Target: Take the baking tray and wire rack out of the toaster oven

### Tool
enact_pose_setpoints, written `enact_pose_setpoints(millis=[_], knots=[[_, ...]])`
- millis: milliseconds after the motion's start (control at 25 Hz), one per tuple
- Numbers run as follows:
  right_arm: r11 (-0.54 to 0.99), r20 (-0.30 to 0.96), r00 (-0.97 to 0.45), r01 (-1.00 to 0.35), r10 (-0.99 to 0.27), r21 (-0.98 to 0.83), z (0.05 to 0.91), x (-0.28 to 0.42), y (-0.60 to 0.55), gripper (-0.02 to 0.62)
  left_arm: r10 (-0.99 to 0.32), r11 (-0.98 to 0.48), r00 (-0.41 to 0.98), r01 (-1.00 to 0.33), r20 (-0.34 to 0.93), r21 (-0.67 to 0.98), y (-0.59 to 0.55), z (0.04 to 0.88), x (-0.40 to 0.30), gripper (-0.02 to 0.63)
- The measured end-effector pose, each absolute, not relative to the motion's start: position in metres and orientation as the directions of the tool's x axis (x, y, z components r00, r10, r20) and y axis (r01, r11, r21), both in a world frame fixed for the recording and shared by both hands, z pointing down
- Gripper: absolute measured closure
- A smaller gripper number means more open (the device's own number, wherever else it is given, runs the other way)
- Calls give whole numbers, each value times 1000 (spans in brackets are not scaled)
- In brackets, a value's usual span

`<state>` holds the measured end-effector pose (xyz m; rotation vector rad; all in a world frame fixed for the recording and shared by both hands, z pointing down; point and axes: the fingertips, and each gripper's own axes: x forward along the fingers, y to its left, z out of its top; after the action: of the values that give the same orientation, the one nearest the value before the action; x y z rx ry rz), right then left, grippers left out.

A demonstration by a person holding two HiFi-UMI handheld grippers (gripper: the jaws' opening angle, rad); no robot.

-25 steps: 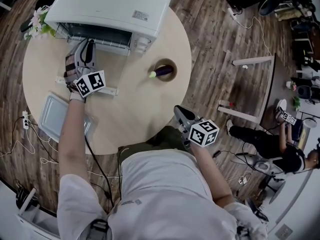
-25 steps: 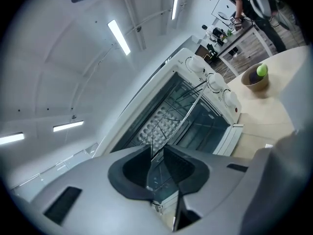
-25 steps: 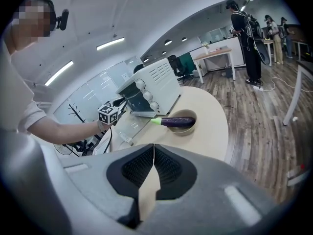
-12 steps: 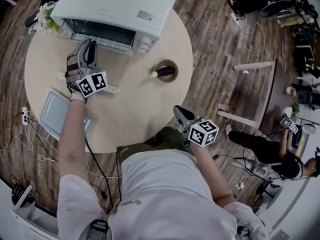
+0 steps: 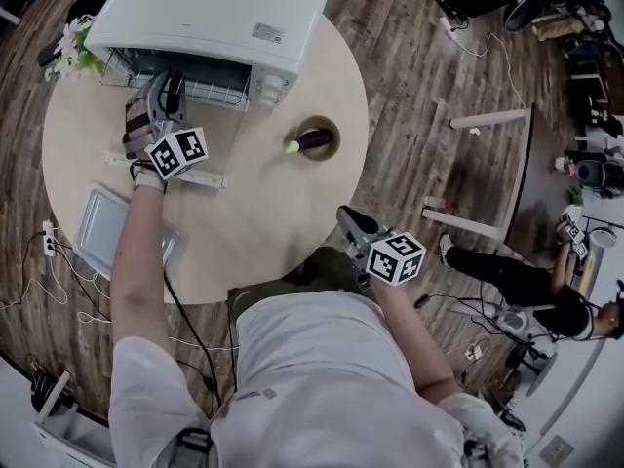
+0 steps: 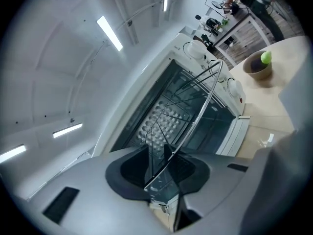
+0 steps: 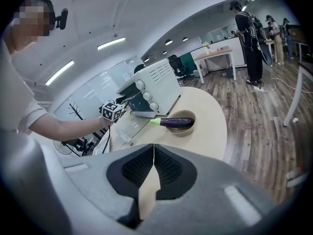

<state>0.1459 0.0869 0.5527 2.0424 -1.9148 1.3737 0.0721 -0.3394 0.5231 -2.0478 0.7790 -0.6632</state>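
Round pale-wood worktop (image 5: 253, 213), plank floor around it.

Near edge: right gripper (image 7: 153, 153) hovers, fingers pressed together, empty.

Near-left edge: baking tray (image 5: 102, 224) already out. Dull grey metal, shallow, rounded corners. It sits right at the rim, so a swinging left forearm could knock it off.

Middle: brown round bowl (image 5: 327, 125) with a glossy purple eggplant (image 5: 314, 141).

Toward the far-left edge: clear glass oven door (image 7: 128, 124) lies open. Above it the left gripper (image 6: 156, 153) has its fingers narrow on the front wire of the wire rack (image 5: 214, 91), though they have just eased open a touch. The rack is partly drawn out of the white metal toaster oven (image 5: 210, 8).

Risks, as I judge them:
- Thin, smooth, round steel wire held at one spot, so the rack may pivot, sag or slip.
- A tilted rack could jam in the side rails or strike the glass door.
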Motion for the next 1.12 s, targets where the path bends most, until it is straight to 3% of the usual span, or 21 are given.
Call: enact_pose_setpoints(millis=[1120], knots=[[-152, 565, -225, -826, -794, -543, 553, 137, 73, 589, -780, -362, 616, -297, 112, -884, -295, 505, 12, 571]])
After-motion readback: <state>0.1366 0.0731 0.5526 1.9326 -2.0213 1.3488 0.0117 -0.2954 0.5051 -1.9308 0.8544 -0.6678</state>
